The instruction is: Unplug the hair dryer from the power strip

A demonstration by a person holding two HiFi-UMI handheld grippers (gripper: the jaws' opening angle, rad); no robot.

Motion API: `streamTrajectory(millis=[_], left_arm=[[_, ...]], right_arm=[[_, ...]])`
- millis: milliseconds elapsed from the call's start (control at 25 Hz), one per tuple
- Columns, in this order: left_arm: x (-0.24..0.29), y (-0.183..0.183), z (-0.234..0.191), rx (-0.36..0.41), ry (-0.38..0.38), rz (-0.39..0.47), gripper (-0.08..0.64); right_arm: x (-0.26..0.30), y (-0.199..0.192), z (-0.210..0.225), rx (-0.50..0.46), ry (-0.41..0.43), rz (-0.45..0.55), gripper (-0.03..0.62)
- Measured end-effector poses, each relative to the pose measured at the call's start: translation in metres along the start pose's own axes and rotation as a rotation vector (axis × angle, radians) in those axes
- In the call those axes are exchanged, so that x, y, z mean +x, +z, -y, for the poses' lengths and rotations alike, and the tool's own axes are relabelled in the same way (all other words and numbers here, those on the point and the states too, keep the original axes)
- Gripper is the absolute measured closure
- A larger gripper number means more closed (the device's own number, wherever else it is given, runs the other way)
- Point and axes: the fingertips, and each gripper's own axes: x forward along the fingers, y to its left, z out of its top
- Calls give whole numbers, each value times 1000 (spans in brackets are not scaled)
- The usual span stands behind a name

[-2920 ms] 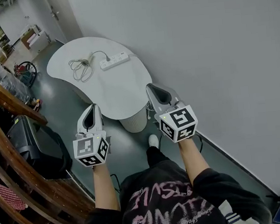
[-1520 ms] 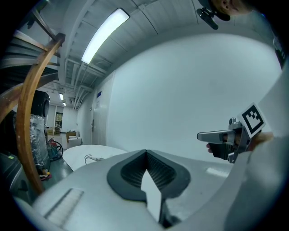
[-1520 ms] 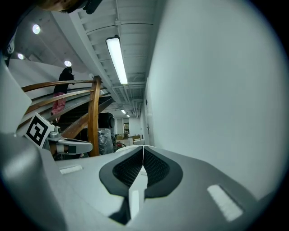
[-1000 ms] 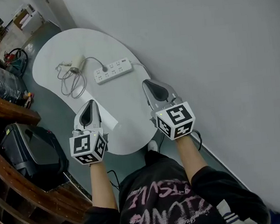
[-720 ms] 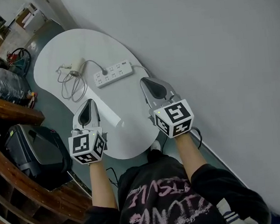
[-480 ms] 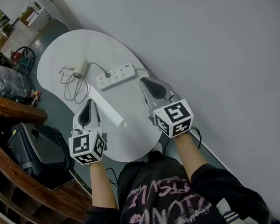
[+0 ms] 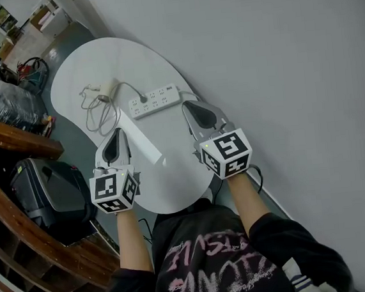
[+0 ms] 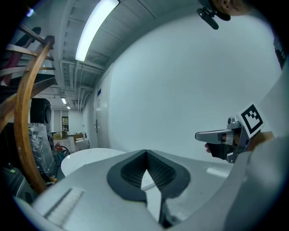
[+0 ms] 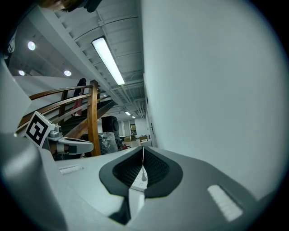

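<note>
A white power strip lies on the far half of the white rounded table. A grey plug sits in its left end. The plug's cord runs to the small white hair dryer and its looped cable. My left gripper hangs shut over the table's left part, short of the strip. My right gripper is shut just right of the strip's near end. A bit of the strip shows behind my left gripper, and the strip behind my right gripper.
A grey wall runs close along the table's right side. A curved wooden railing and a black box on the floor stand to the left. Clutter sits beyond the table's far left.
The table and power strip have come nearer in the head view. Both grippers have moved forward over the table toward the strip, jaws staying shut.
</note>
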Motion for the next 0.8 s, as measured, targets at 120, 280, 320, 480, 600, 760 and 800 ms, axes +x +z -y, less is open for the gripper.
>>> streamTrajectory(millis=[120,280,320,480,600,760,800], left_arm=[[6,0,-2,0,-8,6,560],[11,1,-4,-6,-22,12,560],[12,0,-4,-8,-27,12,560],[20,-4,-7,-10,-47,5,560],[24,-5,-12,-19,-55,1,560],[32,-11,-20,-35,-62,-5,560],[34,-13,-22,-40,-65,-8,560]], right_arm=[[4,-1,1,-6,-5,-1,580],[5,-1,1,-20,-11,-13,578],[6,-1,1,-21,-14,-15,578],[13,-5,3,-23,-26,-26,577],[19,-7,0,-26,-29,-40,575],[28,-14,-2,-28,-30,-61,573],[31,-16,-3,-28,-32,-66,572]])
